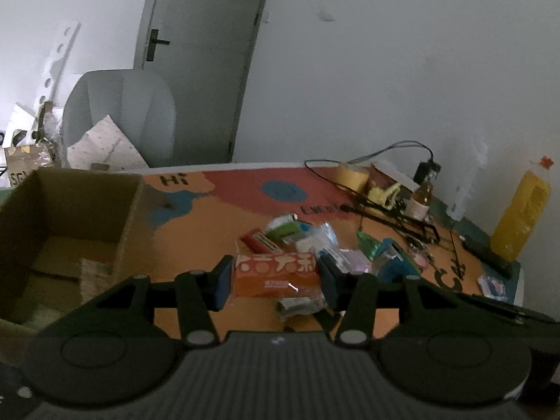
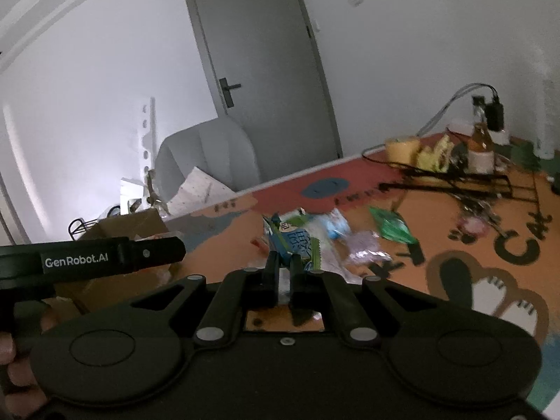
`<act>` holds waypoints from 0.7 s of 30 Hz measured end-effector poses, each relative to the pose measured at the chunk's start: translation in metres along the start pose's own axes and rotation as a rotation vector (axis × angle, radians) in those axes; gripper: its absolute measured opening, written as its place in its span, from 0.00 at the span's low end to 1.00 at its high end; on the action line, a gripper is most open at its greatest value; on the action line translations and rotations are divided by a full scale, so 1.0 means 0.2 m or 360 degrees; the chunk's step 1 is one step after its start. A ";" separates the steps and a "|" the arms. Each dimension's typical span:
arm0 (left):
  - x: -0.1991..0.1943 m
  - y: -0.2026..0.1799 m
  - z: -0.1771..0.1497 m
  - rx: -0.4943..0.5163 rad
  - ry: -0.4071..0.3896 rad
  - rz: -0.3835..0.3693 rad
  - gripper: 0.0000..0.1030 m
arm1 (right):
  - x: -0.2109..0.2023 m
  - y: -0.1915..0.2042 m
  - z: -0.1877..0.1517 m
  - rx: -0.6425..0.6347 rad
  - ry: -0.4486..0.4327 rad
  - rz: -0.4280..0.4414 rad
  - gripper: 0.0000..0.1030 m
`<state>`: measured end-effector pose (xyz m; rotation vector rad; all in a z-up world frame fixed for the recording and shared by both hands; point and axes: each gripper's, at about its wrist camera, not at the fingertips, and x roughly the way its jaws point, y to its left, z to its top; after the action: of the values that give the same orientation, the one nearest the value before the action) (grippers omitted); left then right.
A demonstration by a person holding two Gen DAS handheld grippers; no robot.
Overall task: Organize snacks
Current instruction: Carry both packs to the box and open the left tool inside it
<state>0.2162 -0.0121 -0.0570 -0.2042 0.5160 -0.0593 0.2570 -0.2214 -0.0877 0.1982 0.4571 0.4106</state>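
The orange rectangular snack packet with white lettering (image 1: 276, 274) sits crosswise between the two fingers of the left gripper (image 1: 275, 280), clamped at both short ends by the blue-faced pads (image 1: 224, 281); the jaws stand at a middling width set by the packet's length. This gripper points forward and somewhat downward over the orange, red and blue patterned table mat (image 1: 210, 227). At ten o'clock from the packet stands an open brown cardboard box (image 1: 70, 217), its inside mostly bare. From twelve to two o'clock beyond the packet lies a loose heap of small wrapped snacks (image 1: 315, 241) in green, red, white, blue and pale purple. Farther out at two o'clock a yellow plastic bottle with an orange cap (image 1: 521, 217) stands upright near the white wall.

The right gripper (image 2: 284, 262) also tilts a little downward, its jaws drawn almost together on the edge of a blue-and-green crinkled snack wrapper (image 2: 297, 241), which rises past the fingertips at twelve o'clock. At nine o'clock in this view the black body of the left gripper, printed "GenRobot.AI", crosses the frame, and a person's fingers (image 2: 14, 378) show at eight o'clock.
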 end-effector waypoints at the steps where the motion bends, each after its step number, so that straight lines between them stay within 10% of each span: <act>1: -0.01 0.02 0.01 -0.0010 -0.0008 0.0005 0.49 | 0.01 0.02 0.01 -0.0004 -0.0005 0.0007 0.04; 21: -0.21 0.55 0.15 -0.0186 -0.0098 0.0202 0.49 | 0.20 0.52 0.14 -0.0144 -0.0022 0.0225 0.04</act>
<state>0.1944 0.1058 -0.0349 -0.2862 0.4701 0.1008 0.2680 -0.1143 -0.0500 0.1457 0.4112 0.5671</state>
